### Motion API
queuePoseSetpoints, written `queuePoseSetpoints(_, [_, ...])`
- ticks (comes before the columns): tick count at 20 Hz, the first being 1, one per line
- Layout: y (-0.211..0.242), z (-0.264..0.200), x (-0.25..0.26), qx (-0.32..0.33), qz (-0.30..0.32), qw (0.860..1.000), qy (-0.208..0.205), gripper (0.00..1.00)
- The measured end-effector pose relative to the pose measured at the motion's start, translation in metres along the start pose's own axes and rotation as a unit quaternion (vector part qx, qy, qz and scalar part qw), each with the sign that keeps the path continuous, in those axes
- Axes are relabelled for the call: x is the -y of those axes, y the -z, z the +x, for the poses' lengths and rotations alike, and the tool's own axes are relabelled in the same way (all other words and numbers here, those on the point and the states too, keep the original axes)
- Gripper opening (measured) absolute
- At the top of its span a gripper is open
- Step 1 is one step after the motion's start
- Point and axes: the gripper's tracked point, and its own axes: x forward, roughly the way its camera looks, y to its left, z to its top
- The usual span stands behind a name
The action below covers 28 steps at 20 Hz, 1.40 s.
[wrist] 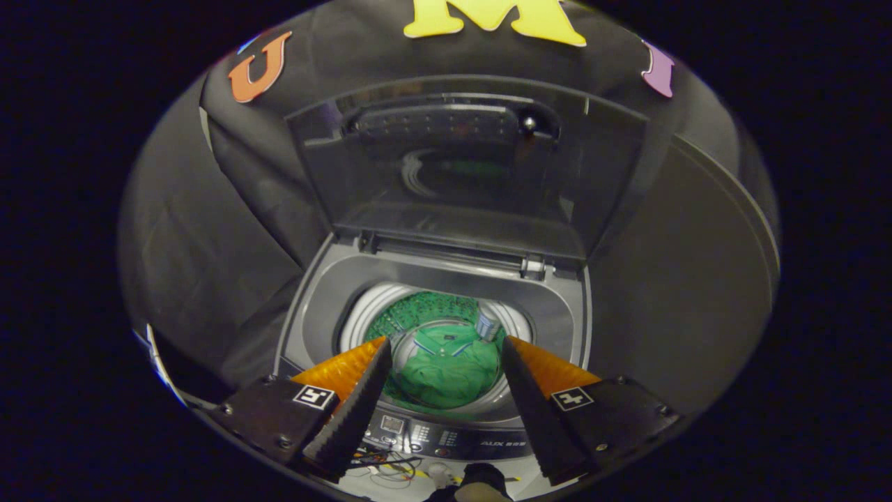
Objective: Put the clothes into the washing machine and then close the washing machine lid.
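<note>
A grey top-loading washing machine [557, 307] stands below and ahead of me. Its tinted lid [467, 174] stands raised and leans back toward the booth's wall. A green collared garment [446, 366] lies crumpled at the bottom of the drum [366, 310], seen between my fingers. My gripper [444, 341] hangs above the drum's mouth, open, with nothing between its fingers. The fingers [359, 397] are spread wide, one over each side of the opening.
The machine's control panel [446, 439] runs along its near edge. Loose wires [383, 467] lie on a pale surface just in front of it. A dark object [481, 481] shows at the very bottom. Black cloth surrounds the machine on both sides.
</note>
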Motion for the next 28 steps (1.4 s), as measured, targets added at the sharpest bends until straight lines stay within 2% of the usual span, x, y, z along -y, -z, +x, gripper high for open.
queuePoseSetpoints(6, [-0.07,-0.073,0.001,0.115,-0.021,0.993,-0.002,0.98])
queuePoseSetpoints(11, [-0.132,-0.135,-0.004,0.223,-0.064,0.973,0.009,0.98])
queuePoseSetpoints(16, [-0.177,-0.172,-0.025,0.274,-0.058,0.96,-0.003,0.98])
queuePoseSetpoints(21, [-0.217,-0.159,-0.032,0.279,-0.033,0.96,0.006,0.98])
queuePoseSetpoints(28, [-0.267,-0.097,-0.028,0.245,-0.007,0.969,0.031,0.98])
